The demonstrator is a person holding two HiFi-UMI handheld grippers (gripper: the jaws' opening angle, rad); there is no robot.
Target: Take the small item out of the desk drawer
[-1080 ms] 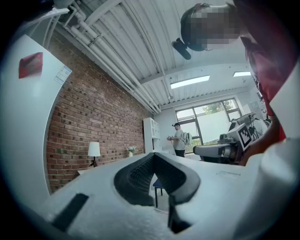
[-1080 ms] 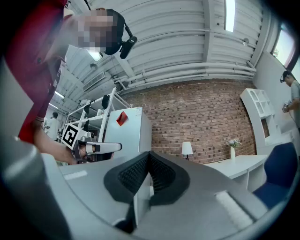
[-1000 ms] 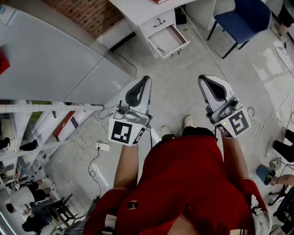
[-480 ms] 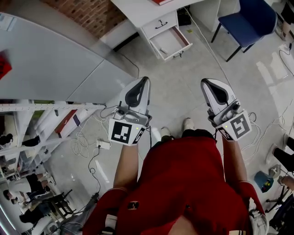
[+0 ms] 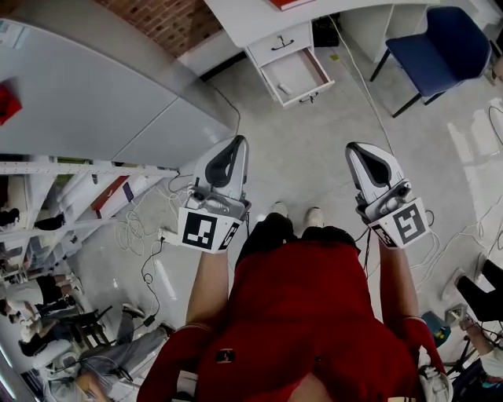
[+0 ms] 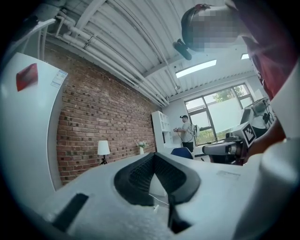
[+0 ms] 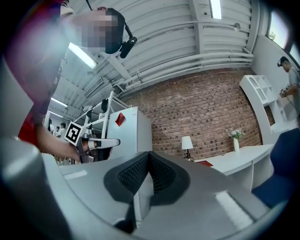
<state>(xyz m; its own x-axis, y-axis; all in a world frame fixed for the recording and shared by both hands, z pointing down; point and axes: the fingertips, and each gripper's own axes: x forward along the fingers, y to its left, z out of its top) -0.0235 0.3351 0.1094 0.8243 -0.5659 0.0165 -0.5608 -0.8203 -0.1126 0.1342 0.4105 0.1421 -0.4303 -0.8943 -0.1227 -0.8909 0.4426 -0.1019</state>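
Saw the open white desk drawer with reddish inner sides only from the head view, pulled out from the white desk over pale grey floor, long axis running away from the desk front. Made out a small pale item inside, too small to tell its pointing. Held left gripper and right gripper well apart from it, both clenched empty. Found red brick wall and white table lamp in gripper views.

Bare floor leads to the open drawer, flanked by a white cabinet and a blue chair.
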